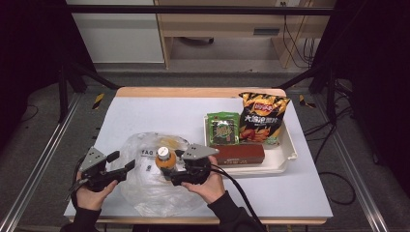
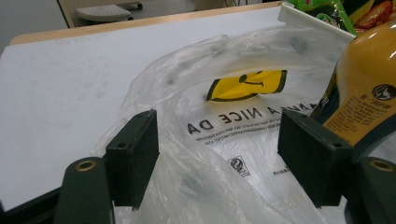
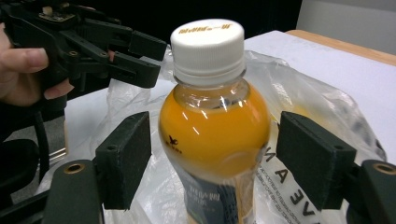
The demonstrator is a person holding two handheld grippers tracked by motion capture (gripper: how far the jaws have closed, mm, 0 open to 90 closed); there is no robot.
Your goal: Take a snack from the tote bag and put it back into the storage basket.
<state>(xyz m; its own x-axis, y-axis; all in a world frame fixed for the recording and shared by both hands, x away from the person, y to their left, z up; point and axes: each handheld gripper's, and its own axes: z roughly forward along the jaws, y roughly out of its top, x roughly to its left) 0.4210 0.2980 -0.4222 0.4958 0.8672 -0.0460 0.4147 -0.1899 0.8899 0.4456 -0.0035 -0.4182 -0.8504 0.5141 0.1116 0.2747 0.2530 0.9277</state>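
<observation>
Orange juice bottle (image 3: 215, 126) stands upright on the plastic bag (image 1: 150, 186), squarely between the right gripper (image 3: 217, 163) pads, apparently ungripped; left gripper (image 2: 217, 158), unclenched, straddles the bag beside it.

Left gripper (image 1: 123, 167) low at table edge, jaws apart — right gripper (image 1: 170, 170) facing it, jaws wide
</observation>
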